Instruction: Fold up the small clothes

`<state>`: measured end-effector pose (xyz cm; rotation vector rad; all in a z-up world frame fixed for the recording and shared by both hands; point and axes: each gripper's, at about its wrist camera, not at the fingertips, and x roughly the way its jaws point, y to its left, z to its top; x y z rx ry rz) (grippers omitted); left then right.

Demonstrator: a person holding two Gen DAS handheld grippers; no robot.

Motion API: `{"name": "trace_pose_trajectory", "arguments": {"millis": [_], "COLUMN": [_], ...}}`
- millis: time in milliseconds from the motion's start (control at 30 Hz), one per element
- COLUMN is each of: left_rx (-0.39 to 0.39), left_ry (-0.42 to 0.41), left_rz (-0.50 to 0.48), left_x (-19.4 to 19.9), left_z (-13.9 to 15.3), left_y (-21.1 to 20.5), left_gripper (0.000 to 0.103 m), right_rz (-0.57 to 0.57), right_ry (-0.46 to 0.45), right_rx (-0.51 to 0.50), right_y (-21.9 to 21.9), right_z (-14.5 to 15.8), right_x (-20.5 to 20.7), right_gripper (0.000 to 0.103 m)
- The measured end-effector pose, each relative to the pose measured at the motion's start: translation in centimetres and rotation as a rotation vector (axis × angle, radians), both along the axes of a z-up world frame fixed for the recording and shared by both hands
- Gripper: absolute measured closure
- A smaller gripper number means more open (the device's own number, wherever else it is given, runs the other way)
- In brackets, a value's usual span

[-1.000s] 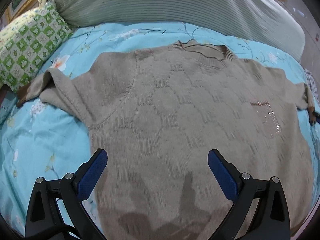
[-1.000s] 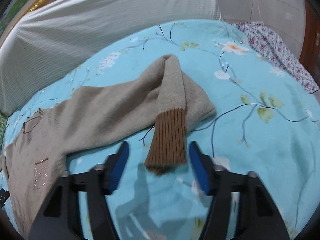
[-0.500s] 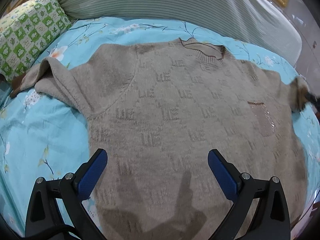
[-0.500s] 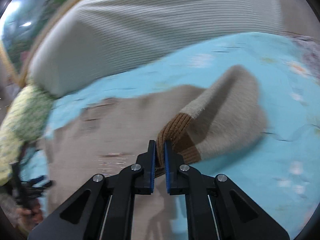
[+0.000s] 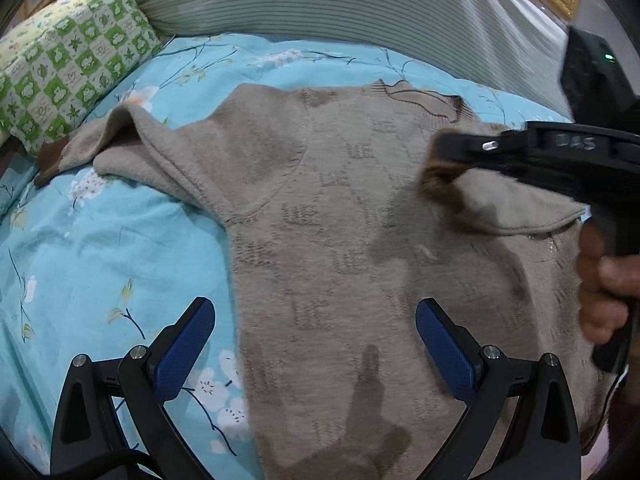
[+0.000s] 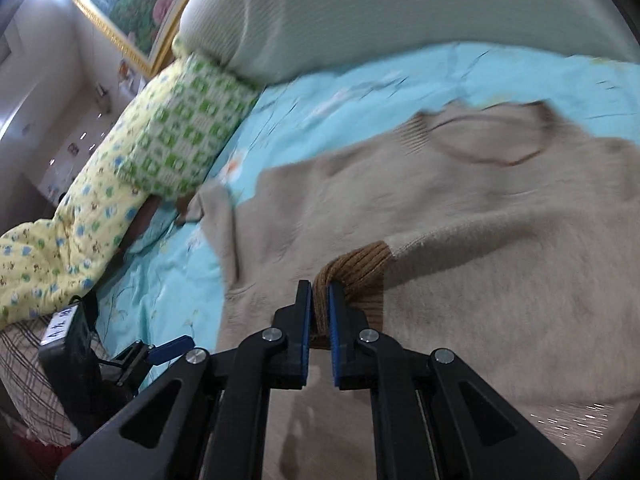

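A beige knit sweater (image 5: 344, 240) (image 6: 460, 208) lies flat on a blue floral bedspread (image 5: 80, 248), neck toward the headboard. My right gripper (image 6: 320, 300) is shut on the brown ribbed cuff (image 6: 356, 268) of one sleeve and holds that sleeve folded across the sweater's chest. In the left wrist view the right gripper (image 5: 436, 168) comes in from the right, with a hand (image 5: 604, 280) on its handle and the cuff (image 5: 440, 188) hanging from it. My left gripper (image 5: 316, 332) hovers open above the sweater's lower body. The other sleeve (image 5: 116, 144) lies crumpled at the left.
A green checked pillow (image 5: 76, 60) (image 6: 180, 128) sits at the upper left beside a large striped bolster (image 5: 340, 8) along the headboard. A yellow patterned quilt (image 6: 60, 216) lies off the bed's side. A gold picture frame (image 6: 120, 12) hangs on the wall.
My right gripper shut on the brown cuff, then carried the sleeve leftward over the sweater's body. The left gripper drifted slightly and stayed open.
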<state>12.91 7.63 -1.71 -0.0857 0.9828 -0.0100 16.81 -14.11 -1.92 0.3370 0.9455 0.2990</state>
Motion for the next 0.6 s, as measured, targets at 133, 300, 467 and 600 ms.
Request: {"name": "trace_pose_trajectory", "arguments": {"millis": [133, 300, 467, 600], "left_rx": [-0.008, -0.009, -0.025, 0.001], "left_ry": [0.008, 0.017, 0.022, 0.014], "left_rz": [0.001, -0.013, -0.04, -0.074], "left_x": [0.9, 3.7, 7.5, 10.8], "left_z": [-0.4, -1.2, -1.5, -1.8], "left_y": [0.1, -0.4, -1.2, -2.7], "left_gripper": [0.002, 0.002, 0.002, 0.002], "right_rz": [0.026, -0.008, -0.101, -0.202], "right_ry": [0.042, 0.077, 0.005, -0.013], "right_rx": [0.023, 0.085, 0.09, 0.085], "right_y": [1.8, 0.7, -2.7, -5.9], "right_z": [-2.2, -3.0, -0.8, 0.0], "right_x": [1.8, 1.7, -1.8, -5.5], "right_gripper": [0.093, 0.065, 0.054, 0.054]}}
